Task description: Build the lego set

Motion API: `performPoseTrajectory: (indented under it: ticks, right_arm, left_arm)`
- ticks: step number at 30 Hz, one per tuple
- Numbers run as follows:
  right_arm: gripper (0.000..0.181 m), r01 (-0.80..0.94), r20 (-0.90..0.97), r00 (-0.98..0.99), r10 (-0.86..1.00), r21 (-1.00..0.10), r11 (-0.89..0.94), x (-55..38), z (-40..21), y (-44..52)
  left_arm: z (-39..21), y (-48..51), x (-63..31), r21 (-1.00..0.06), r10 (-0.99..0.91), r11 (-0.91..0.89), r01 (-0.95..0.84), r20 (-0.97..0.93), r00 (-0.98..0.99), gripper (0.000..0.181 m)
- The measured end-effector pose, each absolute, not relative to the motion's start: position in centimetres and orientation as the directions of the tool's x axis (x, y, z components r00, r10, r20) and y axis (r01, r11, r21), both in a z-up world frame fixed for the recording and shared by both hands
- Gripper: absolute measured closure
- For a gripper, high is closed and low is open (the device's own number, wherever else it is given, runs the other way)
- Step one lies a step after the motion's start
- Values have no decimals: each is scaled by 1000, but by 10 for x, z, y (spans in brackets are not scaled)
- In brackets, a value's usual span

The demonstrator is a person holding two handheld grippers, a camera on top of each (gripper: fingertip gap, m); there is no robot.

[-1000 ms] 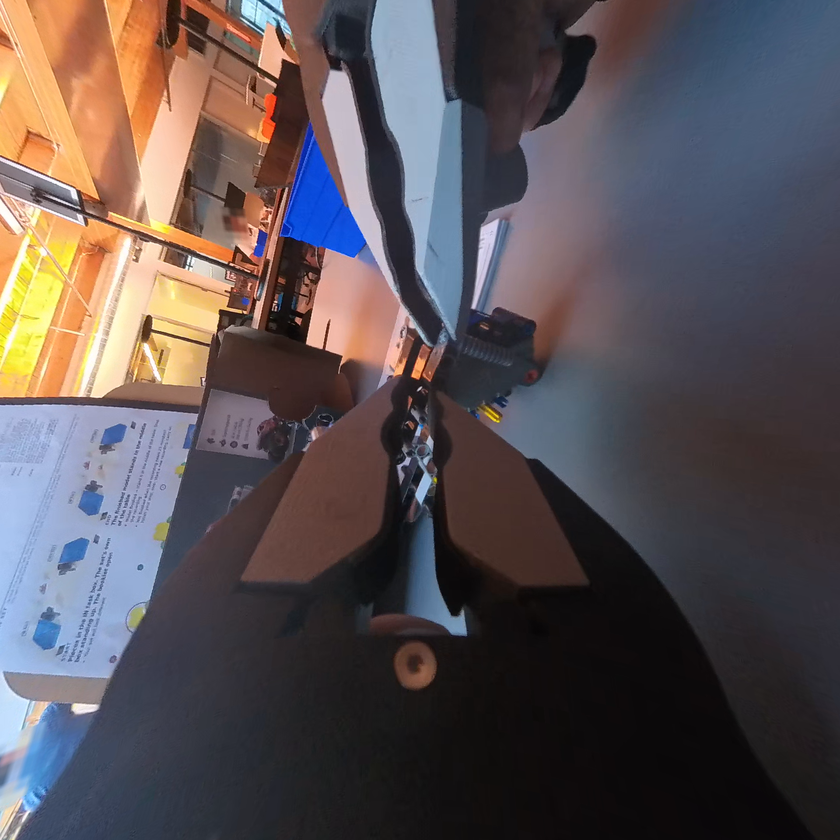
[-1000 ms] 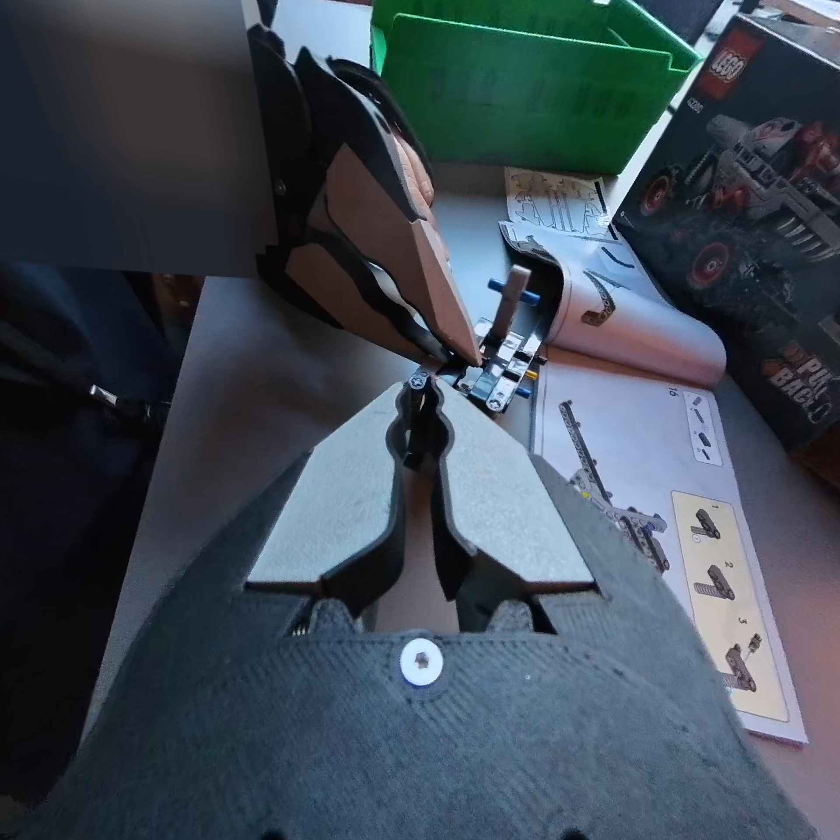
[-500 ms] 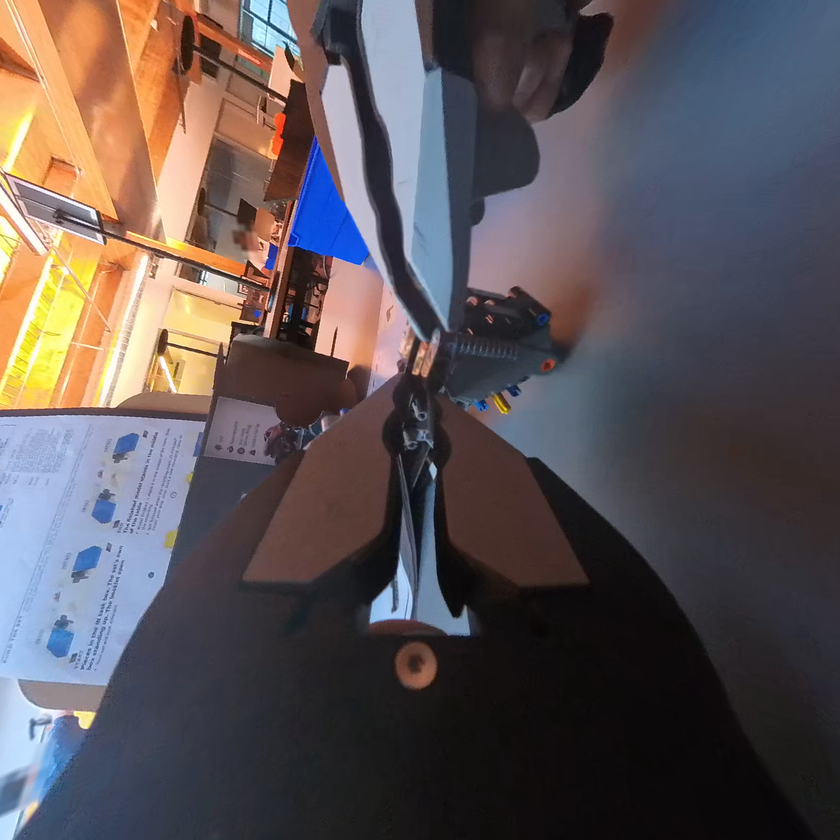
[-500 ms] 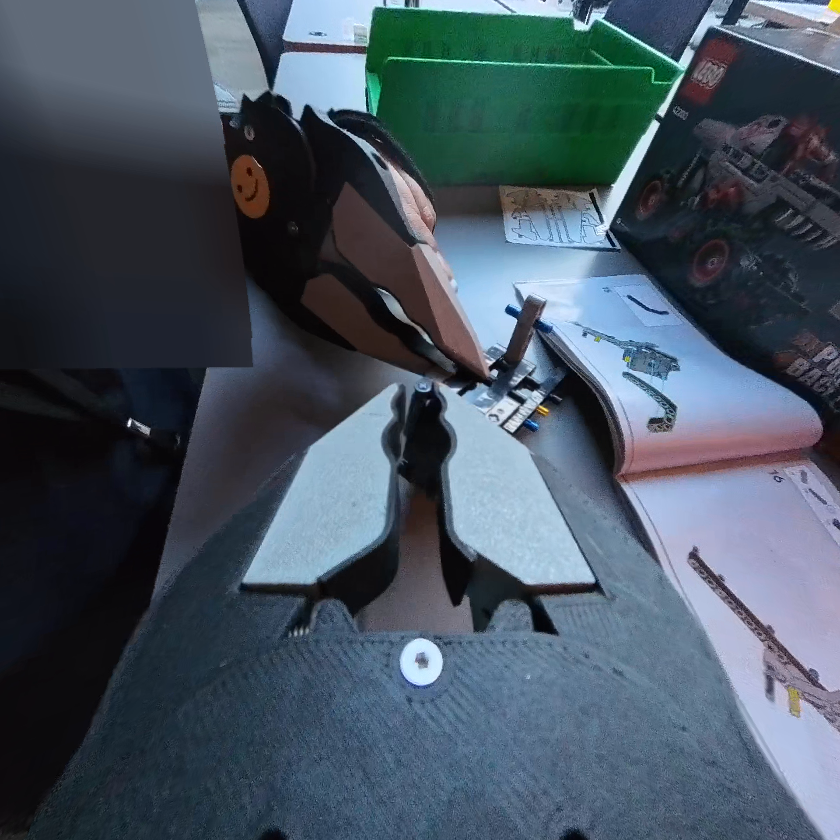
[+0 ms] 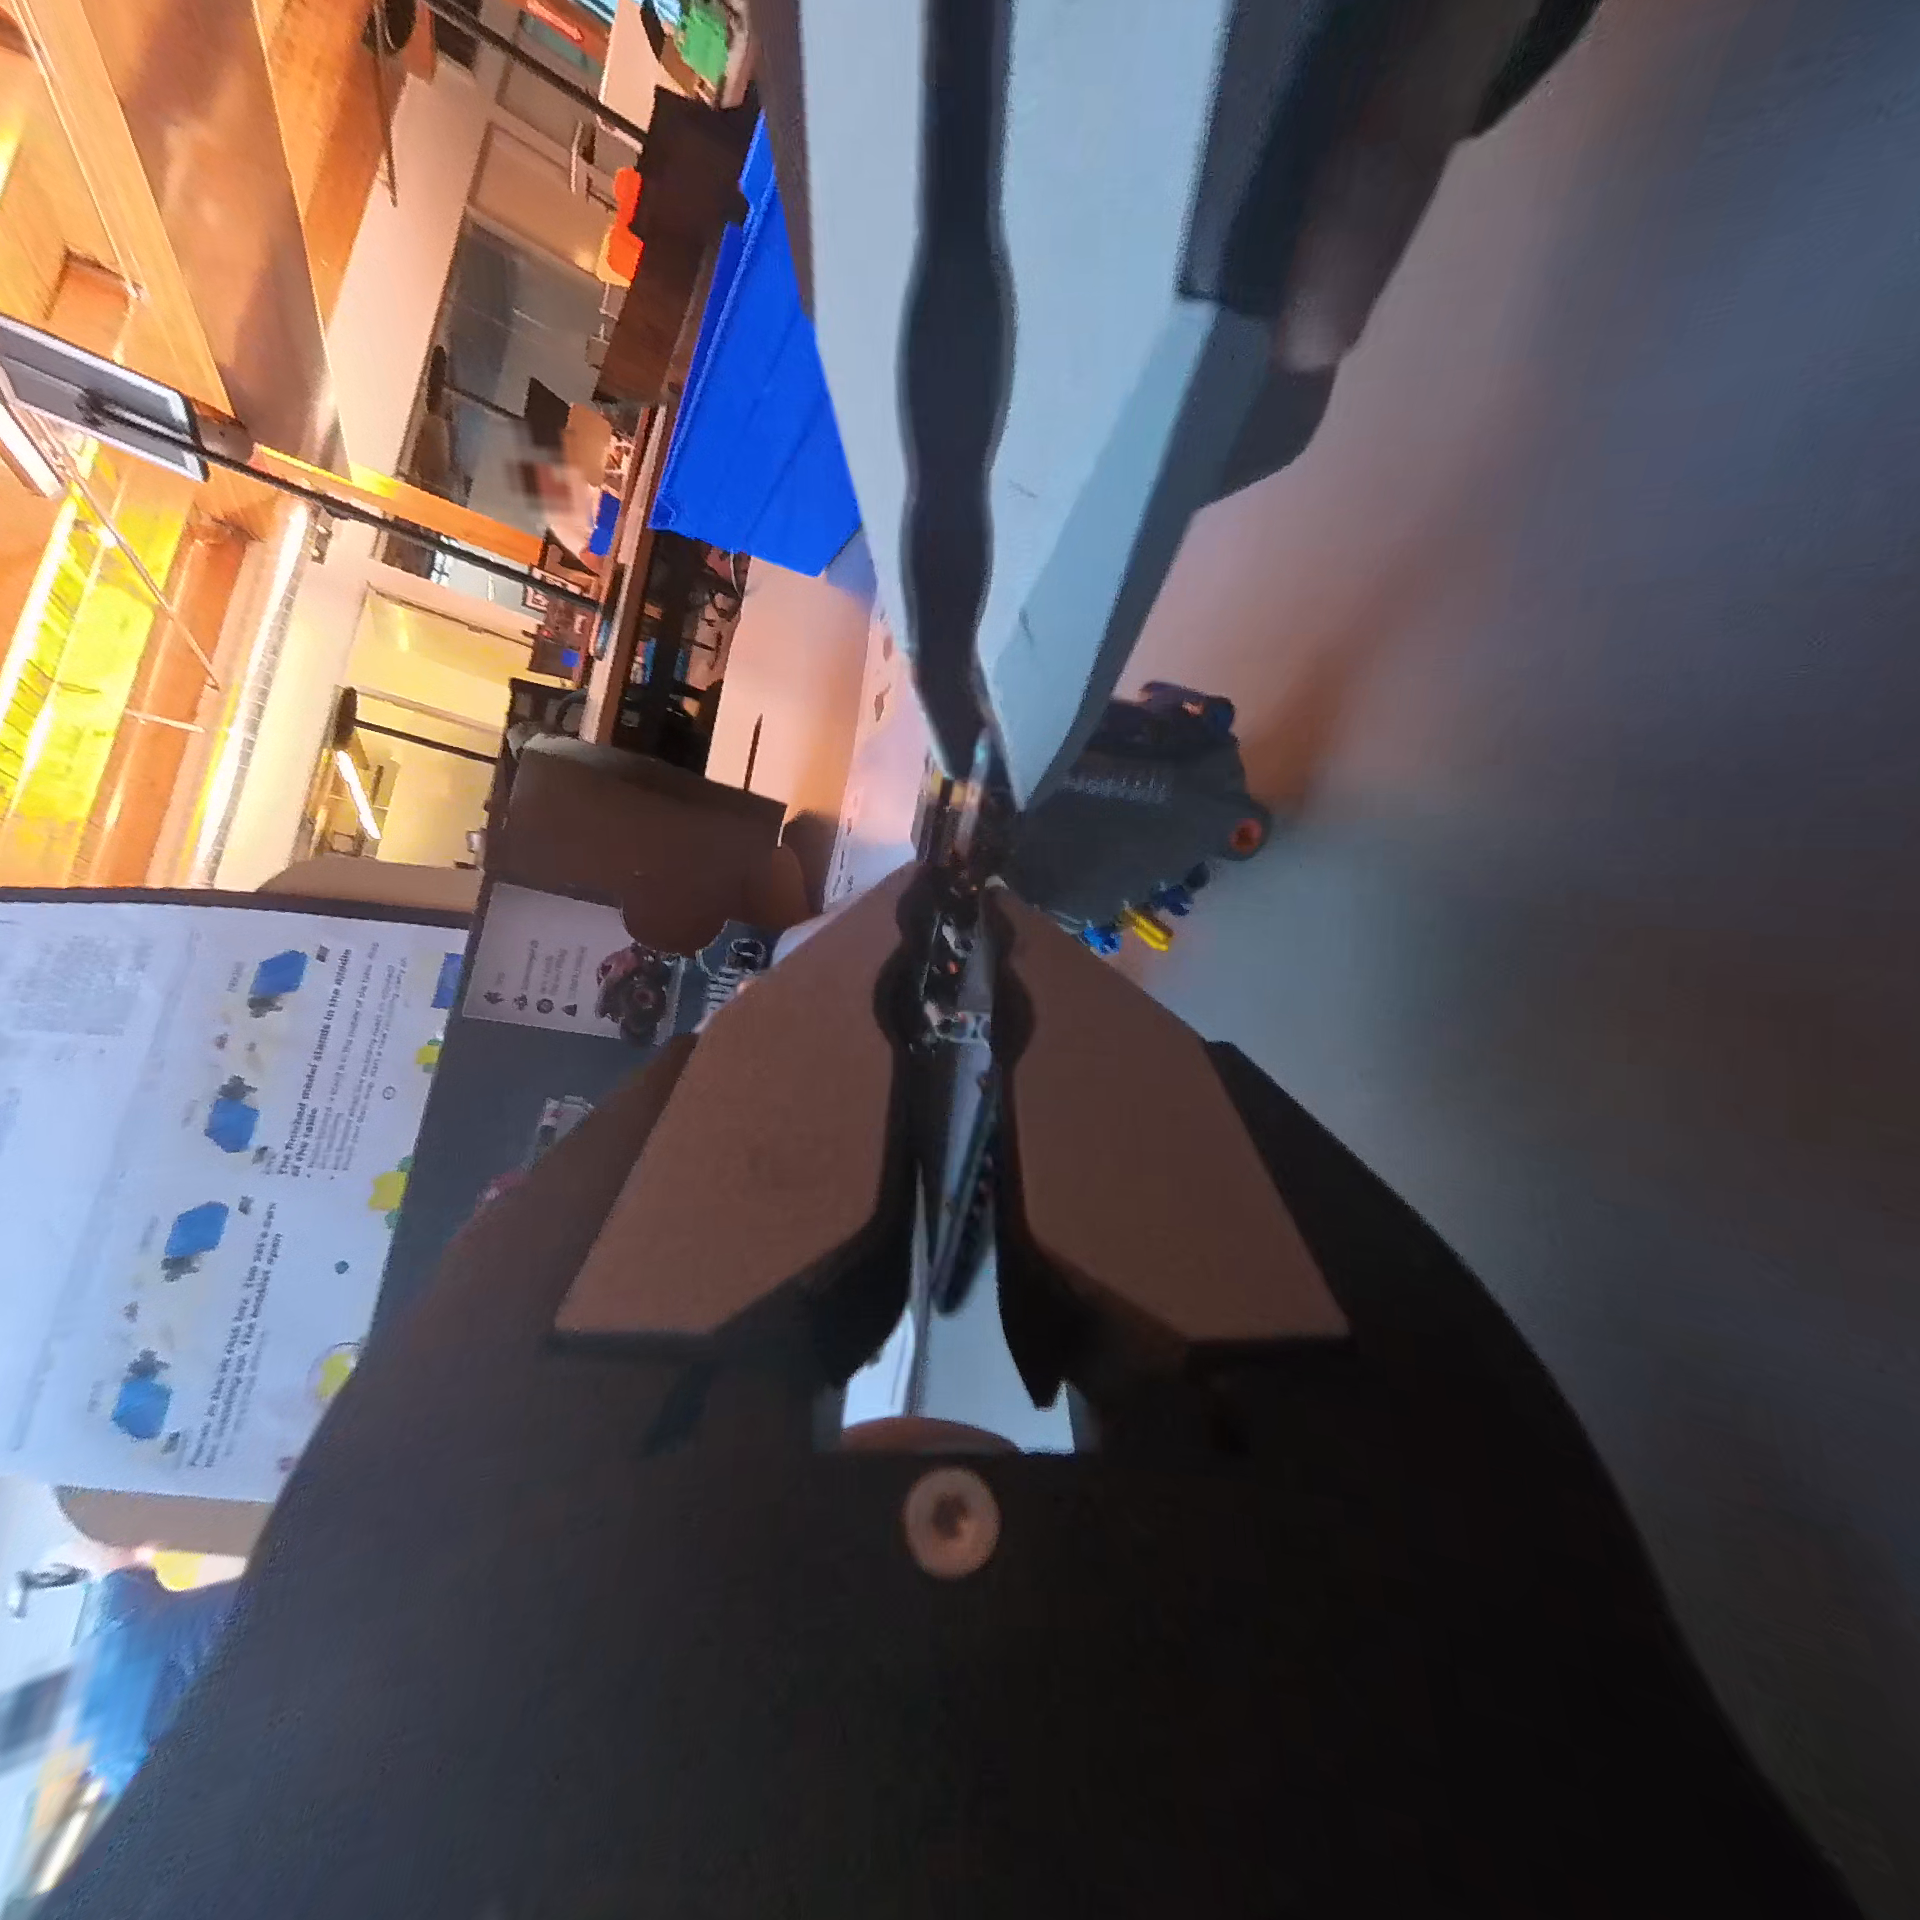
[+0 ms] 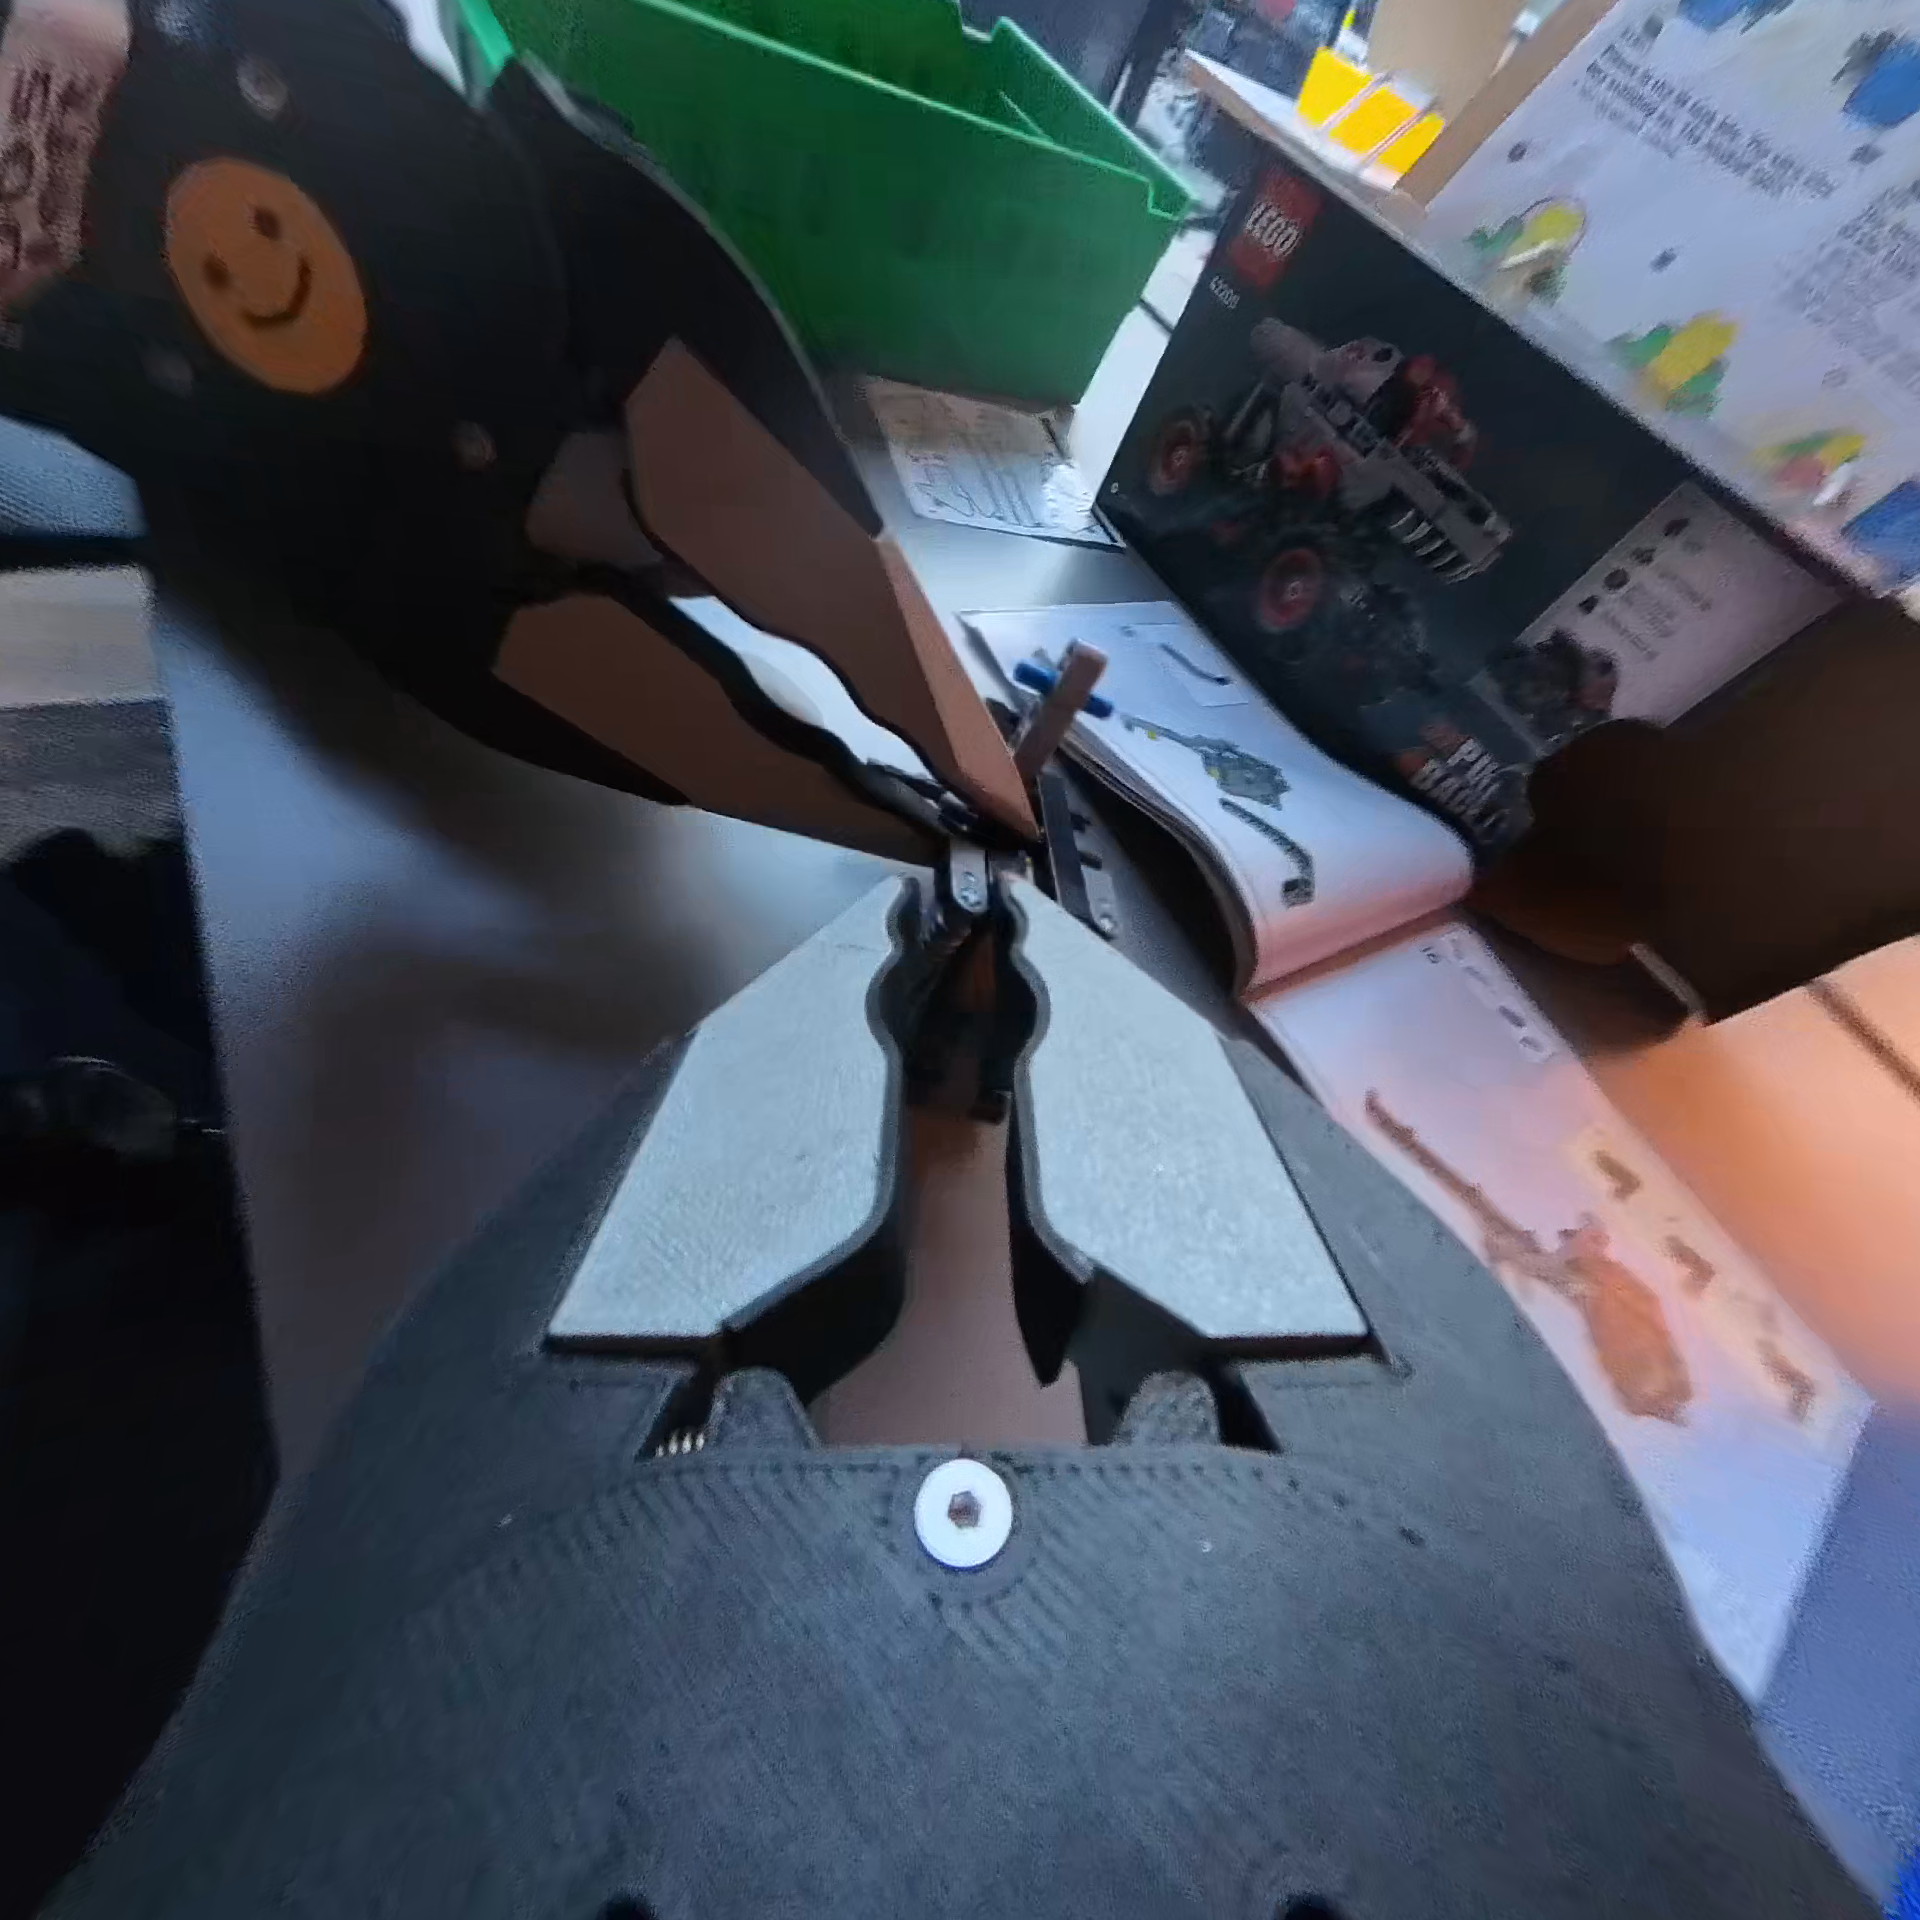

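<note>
Both fingers (image 6: 1143, 1122) pinch lego assembly (image 6: 1070, 831) | grey table (image 6: 468, 935) | green bin (image 6: 883, 208)

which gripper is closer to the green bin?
Left. In the right wrist view the left gripper reaches in from the green bin side, its body just in front of the bin. The right gripper sits nearer the camera, farther away.

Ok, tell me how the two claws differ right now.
The left claw has brown finger faces and an orange smiley disc; the right claw has grey faces and a white screw. The left comes in from the upper left of the right wrist view; the right points straight ahead. Both are shut on the lego assembly, tips nearly meeting.
</note>
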State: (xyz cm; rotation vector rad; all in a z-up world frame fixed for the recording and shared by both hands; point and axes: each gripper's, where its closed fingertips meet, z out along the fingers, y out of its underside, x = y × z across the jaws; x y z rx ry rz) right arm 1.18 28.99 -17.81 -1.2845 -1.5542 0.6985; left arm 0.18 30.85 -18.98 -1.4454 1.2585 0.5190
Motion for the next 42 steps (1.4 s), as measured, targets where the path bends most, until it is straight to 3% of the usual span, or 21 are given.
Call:
performPoseTrajectory:
  ticks: [1,4,9,12,22,28,34,42]
  right_arm:
    - [168,394,256,12,967,-890,231,13,-178,288]
    - [171,375,179,20,984,-913,159,15,-177,288]
    - [173,410,310,83,947,-877,251,19,-176,284]
    - [172,410,280,84,956,-884,223,19,-177,278]
    - [175,319,269,-55,962,-908,272,25,-179,249]
    - [177,303,239,-81,968,-919,253,20,-178,243]
    - [178,296,73,-132,989,-949,109,19,-178,248]
    - [176,384,203,-109,973,-894,230,18,-180,250]
  left_arm:
    - [-189,306,3,-416,-396,170,-893,-859,325,177]
    - [-189,302,5,-406,-391,178,-896,-865,314,175]
    - [-187,296,7,-423,-400,183,-887,-857,326,177]
    - [-188,292,9,-410,-393,193,-891,-865,313,177]
    - [-191,262,14,-488,-421,157,-858,-819,390,174]
    - [-193,265,6,-362,-353,95,-927,-883,309,173]
    - [-192,274,5,-206,-265,124,-971,-949,168,175]
    - [-193,277,5,-253,-306,143,-957,-931,200,176]
